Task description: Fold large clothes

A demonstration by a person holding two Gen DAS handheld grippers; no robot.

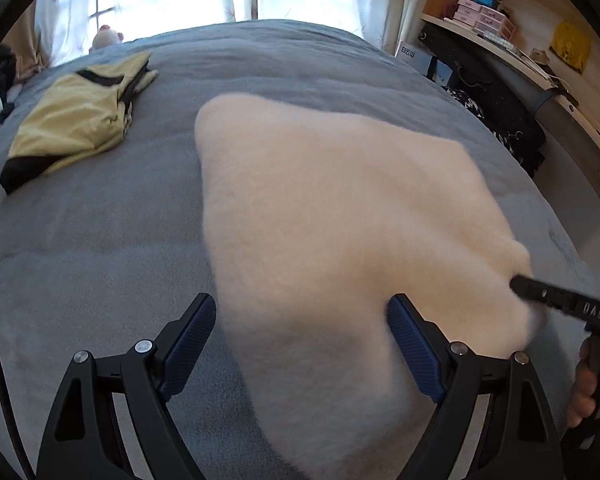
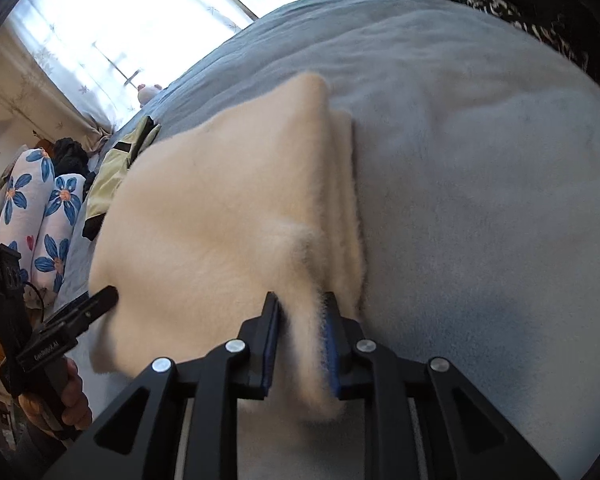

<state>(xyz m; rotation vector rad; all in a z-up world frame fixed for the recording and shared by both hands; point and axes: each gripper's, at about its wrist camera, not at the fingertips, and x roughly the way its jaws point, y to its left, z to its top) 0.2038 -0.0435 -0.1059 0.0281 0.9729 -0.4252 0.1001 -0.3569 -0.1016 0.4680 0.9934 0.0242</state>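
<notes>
A cream fleece garment lies folded on the grey bed cover. My left gripper is open, its two blue-padded fingers spread over the garment's near left edge. My right gripper is shut on a pinched fold at the garment's near right corner and lifts it a little. The right gripper's fingers show at the right of the left wrist view, at the garment's edge. The left gripper shows at the lower left of the right wrist view.
A folded yellow-and-black garment lies at the bed's far left. Floral pillows lie beyond it. Curtained windows stand behind the bed. Shelves and dark items stand to the right of the bed.
</notes>
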